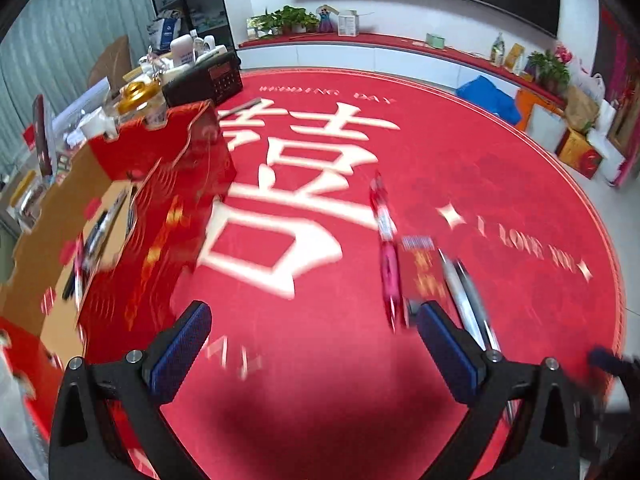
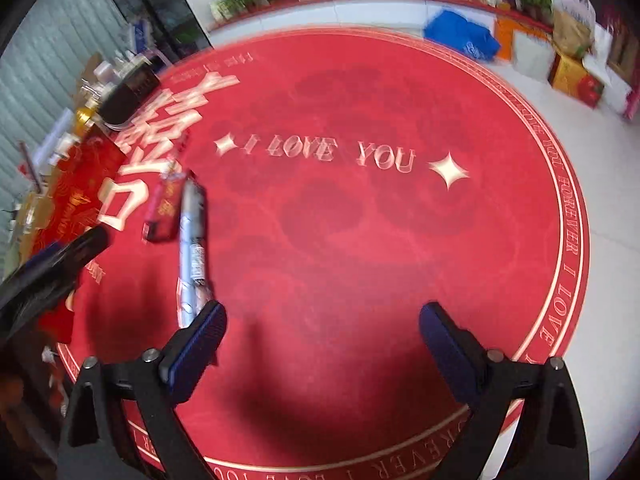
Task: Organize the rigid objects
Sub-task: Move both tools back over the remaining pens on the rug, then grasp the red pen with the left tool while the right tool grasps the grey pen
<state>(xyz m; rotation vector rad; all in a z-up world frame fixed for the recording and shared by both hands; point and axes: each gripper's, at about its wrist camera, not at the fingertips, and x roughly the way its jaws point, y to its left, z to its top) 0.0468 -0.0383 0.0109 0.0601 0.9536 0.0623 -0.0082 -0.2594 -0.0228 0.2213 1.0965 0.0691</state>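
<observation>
Two grippers (image 1: 314, 326) (image 2: 322, 326); one round red rug (image 1: 500, 184)

Left gripper (image 1: 312, 316) angled steeply down, jaws spread wide with nothing between the blue pads — right gripper (image 2: 322, 316) likewise tilted down, jaws wide apart and empty, left gripper's black body (image 2: 48, 268) visible at the right-wrist view's left edge.

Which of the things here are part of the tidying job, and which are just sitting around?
Job:
silver pen
pink pen
small red card
red box holding pens

Lying about:
black radio
blue bag
potted plants
</observation>
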